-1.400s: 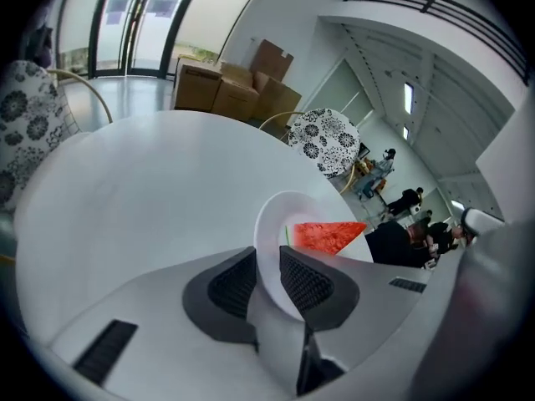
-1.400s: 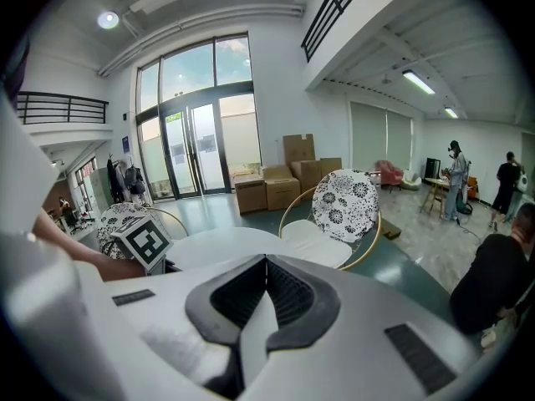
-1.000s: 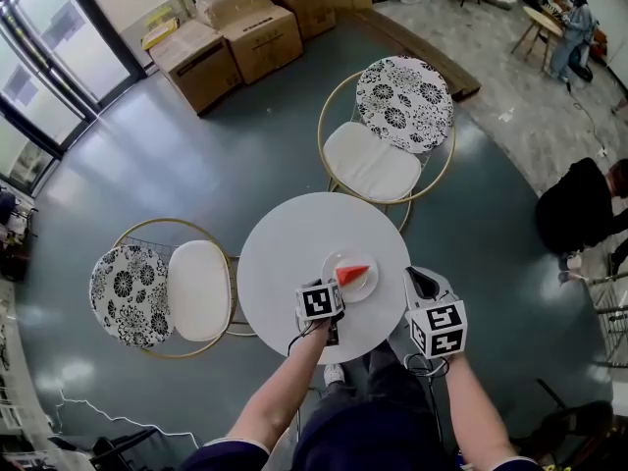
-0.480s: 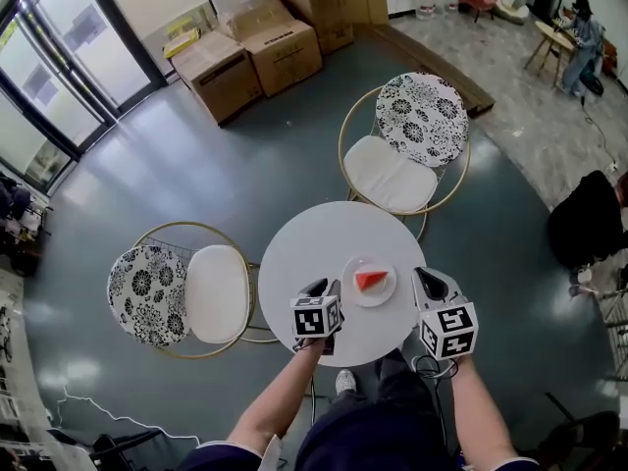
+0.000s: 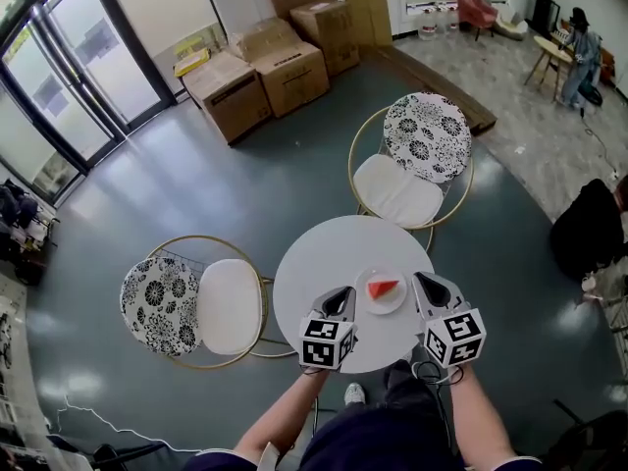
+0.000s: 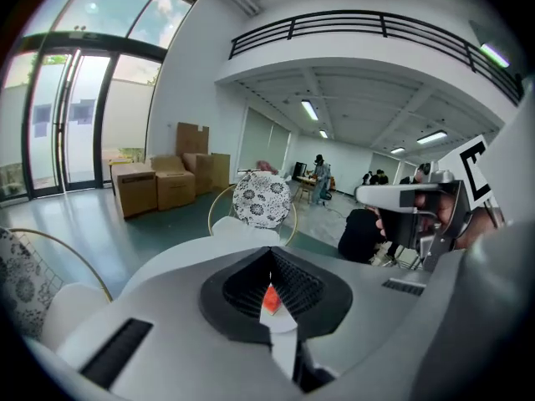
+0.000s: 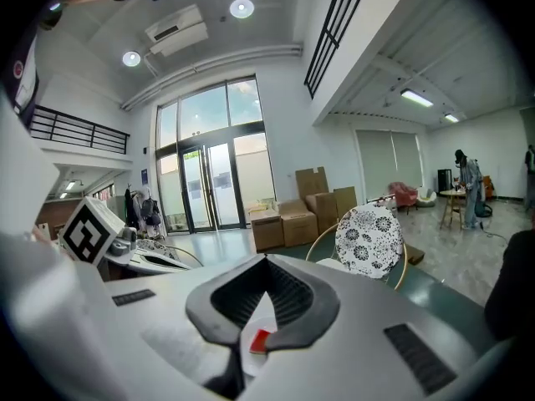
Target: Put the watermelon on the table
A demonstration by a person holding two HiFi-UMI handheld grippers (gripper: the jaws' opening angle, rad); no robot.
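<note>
Item: watermelon on plate, desk's near edge. Both left gripper and right gripper: fingers pressed together, seemingly empty. We would back off without nudging plate.

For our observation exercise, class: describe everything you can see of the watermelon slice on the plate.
The watermelon is one small red wedge, its point toward the right. It lies flat on a round white plate, on the person's side of the round white table. Only the plate touches it; the left gripper and right gripper flank it, apart.
</note>
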